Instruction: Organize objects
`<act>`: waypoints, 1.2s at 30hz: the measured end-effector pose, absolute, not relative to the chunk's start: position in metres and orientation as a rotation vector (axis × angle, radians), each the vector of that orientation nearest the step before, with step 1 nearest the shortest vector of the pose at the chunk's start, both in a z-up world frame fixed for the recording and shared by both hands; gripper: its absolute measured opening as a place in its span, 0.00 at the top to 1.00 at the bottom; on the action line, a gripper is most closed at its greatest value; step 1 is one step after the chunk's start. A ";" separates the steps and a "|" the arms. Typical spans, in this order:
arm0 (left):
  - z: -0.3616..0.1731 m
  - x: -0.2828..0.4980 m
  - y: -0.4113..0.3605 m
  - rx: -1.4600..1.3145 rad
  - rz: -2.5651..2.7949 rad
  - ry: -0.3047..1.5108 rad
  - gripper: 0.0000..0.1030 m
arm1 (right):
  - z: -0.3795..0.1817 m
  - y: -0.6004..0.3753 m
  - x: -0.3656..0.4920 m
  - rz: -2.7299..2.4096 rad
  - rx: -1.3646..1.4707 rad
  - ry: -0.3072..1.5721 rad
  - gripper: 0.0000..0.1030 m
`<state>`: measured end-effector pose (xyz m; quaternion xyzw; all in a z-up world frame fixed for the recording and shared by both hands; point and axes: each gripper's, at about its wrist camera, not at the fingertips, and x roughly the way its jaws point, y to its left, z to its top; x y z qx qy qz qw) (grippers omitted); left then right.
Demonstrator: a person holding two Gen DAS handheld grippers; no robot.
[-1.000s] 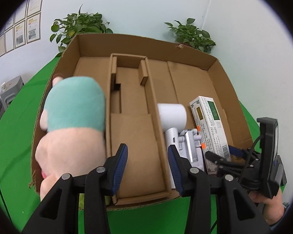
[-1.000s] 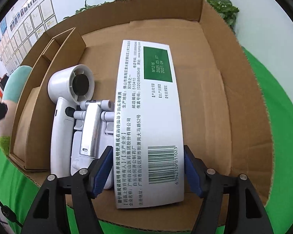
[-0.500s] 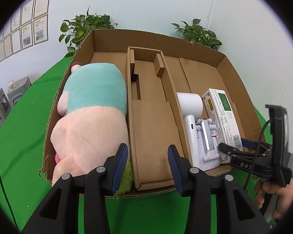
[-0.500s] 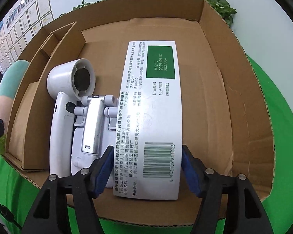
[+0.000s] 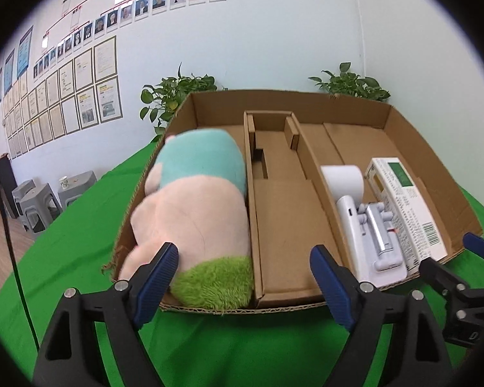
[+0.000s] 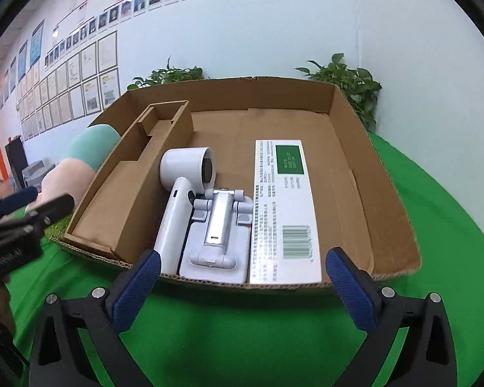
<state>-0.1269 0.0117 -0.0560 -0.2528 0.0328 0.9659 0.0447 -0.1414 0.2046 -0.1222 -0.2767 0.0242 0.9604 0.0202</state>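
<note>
Cardboard tray [image 5: 435, 174], frame centre: plush toy [image 5: 193, 206] at left; hair dryer [image 6: 184, 200], folding stand [image 6: 217, 225], medicine box [image 6: 284, 206] at right. Left gripper [image 5: 243, 277] and right gripper [image 6: 242, 287] are held spread, empty. Organizing is judged nearly complete.

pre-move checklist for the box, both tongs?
1. Left tongs open, holding nothing: ok.
2. Right tongs open, off the medicine box: ok.
3. Plush toy inside the left compartment: ok.
4. Hair dryer, phone stand and medicine box lying side by side in the right compartment: ok.
5. Middle compartment filled: not ok.
6. More objects left outside the cardboard box: cannot tell.
</note>
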 end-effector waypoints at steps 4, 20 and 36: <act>-0.065 -0.129 0.020 -0.717 2.995 0.168 0.14 | -0.132 0.195 -0.150 2.953 -0.849 0.049 0.00; -0.069 -0.138 0.026 -0.791 2.974 0.200 0.01 | -0.139 0.186 -0.164 2.944 -0.895 -0.010 0.00; -0.069 -0.137 0.025 -0.794 2.970 0.193 0.01 | -0.139 0.186 -0.163 2.944 -0.895 -0.010 0.00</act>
